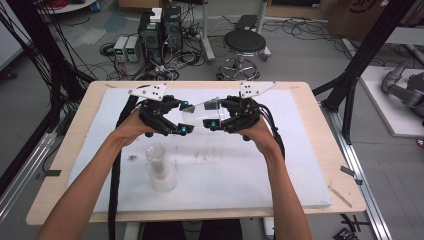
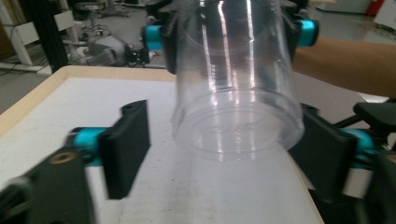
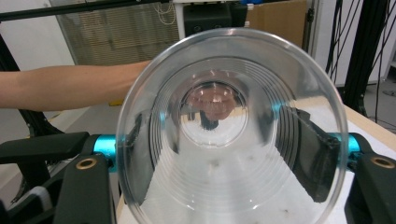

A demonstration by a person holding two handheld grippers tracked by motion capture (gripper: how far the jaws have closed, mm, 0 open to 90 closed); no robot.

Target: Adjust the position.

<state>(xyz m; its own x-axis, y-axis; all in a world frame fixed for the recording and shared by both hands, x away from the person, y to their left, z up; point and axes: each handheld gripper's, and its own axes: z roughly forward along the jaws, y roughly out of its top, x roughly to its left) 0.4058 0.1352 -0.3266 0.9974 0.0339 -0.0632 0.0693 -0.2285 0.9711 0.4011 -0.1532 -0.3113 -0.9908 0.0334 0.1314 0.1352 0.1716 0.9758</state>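
The pale wooden counter (image 1: 310,107) carries a wide white foam mat (image 1: 240,170). At about seven o'clock on that mat stands a clear plastic cup stack (image 1: 161,167), upright and well apart from both hands. Toward twelve o'clock, above the mat, a single clear, ribbed plastic cup (image 1: 202,112) hangs on its side between the two tools. The right tool (image 3: 224,140) pinches it near the rim, a black pad on either side of the wall, the mouth facing its camera. The left tool (image 2: 219,140) stands spread around the cup's base: in the left gripper view one pad is clear of the wall, the other close against it, perhaps touching.

The risk, as I judge it, is a slip: the thin, slick wall may flex under the right tool's squeeze and pop free, dropping the cup onto the mat.
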